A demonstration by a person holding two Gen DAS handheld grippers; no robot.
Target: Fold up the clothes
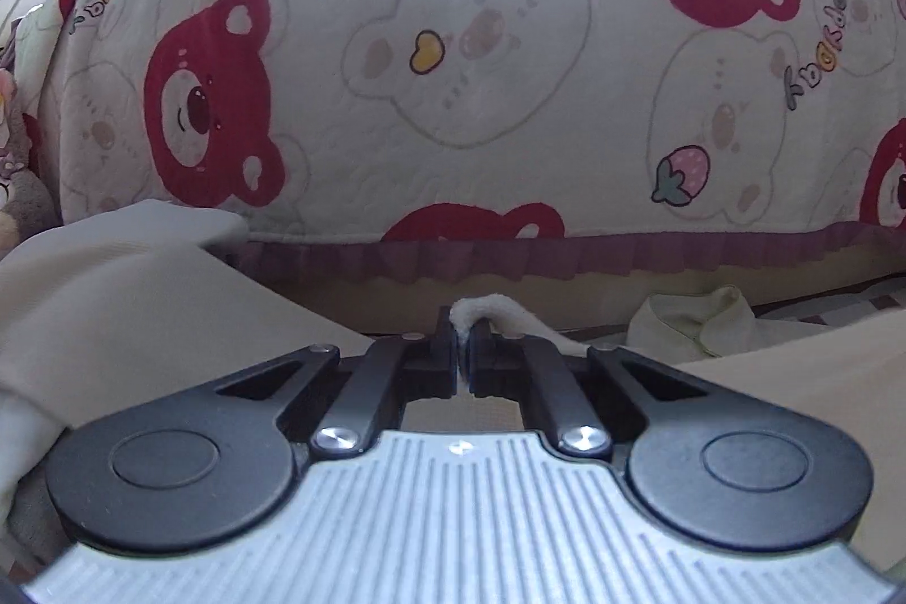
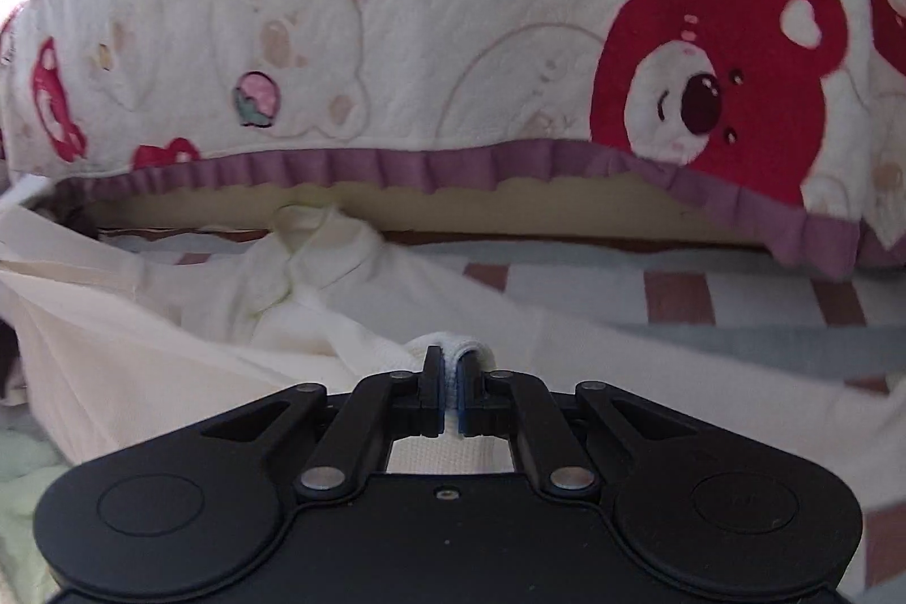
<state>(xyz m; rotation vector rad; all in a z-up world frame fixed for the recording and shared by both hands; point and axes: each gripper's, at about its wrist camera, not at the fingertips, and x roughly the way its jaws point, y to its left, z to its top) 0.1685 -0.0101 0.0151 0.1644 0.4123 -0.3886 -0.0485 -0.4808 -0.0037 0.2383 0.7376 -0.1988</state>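
A cream-coloured garment (image 1: pixel 130 298) spreads below both grippers. In the left wrist view my left gripper (image 1: pixel 462 349) is shut on a fold of its fleecy edge (image 1: pixel 498 312), which pokes out above the pads. In the right wrist view my right gripper (image 2: pixel 449 380) is shut on another white edge of the same garment (image 2: pixel 181 377), whose cloth stretches away to the left. The garment's collar and placket (image 2: pixel 300 264) lie bunched ahead of the right gripper. The collar (image 1: pixel 696 321) also shows at the right in the left wrist view.
A bed fills the background, draped with a white quilt (image 1: pixel 481 55) printed with red bears and trimmed with a purple ruffle (image 2: pixel 396 168). Beneath the garment lies a striped pink, white and blue sheet (image 2: pixel 708 298). A plush toy (image 1: pixel 17 185) sits at the far left. A pale green fuzzy cloth (image 2: pixel 22 491) lies lower left.
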